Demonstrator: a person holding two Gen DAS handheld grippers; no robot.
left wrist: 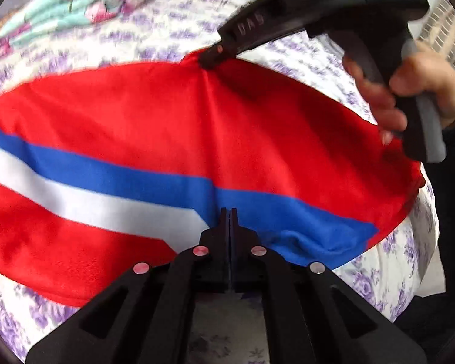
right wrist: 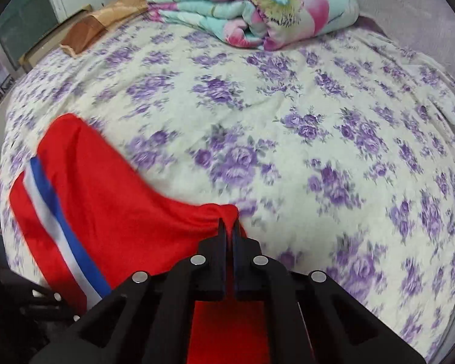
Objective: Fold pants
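Red pants (left wrist: 121, 106) with a blue and white side stripe lie spread across the bed. My left gripper (left wrist: 229, 212) is shut on the pants at the blue stripe, near their front edge. A crease runs from there up to the far edge, where my right gripper (left wrist: 210, 57) pinches the red cloth; a hand (left wrist: 409, 91) holds its handle. In the right wrist view the right gripper (right wrist: 229, 224) is shut on a bunched tip of red fabric, and the pants (right wrist: 106, 212) trail away to the left over the sheet.
The bed sheet (right wrist: 288, 121) is white with purple flowers. A folded floral quilt (right wrist: 251, 9) lies at the far end, also visible as the quilt (left wrist: 85, 6) in the left wrist view. A brown cloth (right wrist: 106, 21) sits at the back left corner. A radiator (left wrist: 446, 36) stands beyond the bed.
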